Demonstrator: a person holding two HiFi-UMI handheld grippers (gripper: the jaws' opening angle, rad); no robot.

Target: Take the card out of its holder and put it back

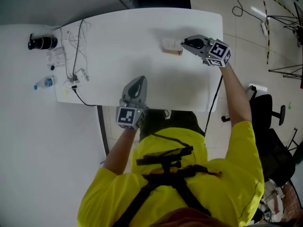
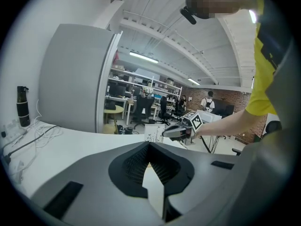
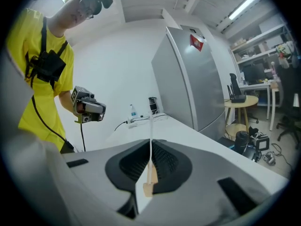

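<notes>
A white card stands in a small wooden holder [image 1: 171, 48] on the far right part of the white table [image 1: 142, 37]. My right gripper [image 1: 184, 44] reaches it from the right and is shut on the card. In the right gripper view the card [image 3: 151, 126] shows edge-on between the pads, with the wooden holder [image 3: 148, 188] under it. My left gripper [image 1: 138, 81] rests near the table's front edge, shut with nothing in it. From the left gripper [image 2: 150, 147] view, the card [image 2: 154, 133] and the right gripper [image 2: 175, 132] are far across the table.
On the table's left end lie a black cylinder [image 1: 42, 42], loose cables [image 1: 75, 51] and a small water bottle [image 1: 45, 83]. A black office chair [image 1: 270, 115] stands on the tiled floor to the right. A grey fridge [image 2: 77, 79] rises beyond the table.
</notes>
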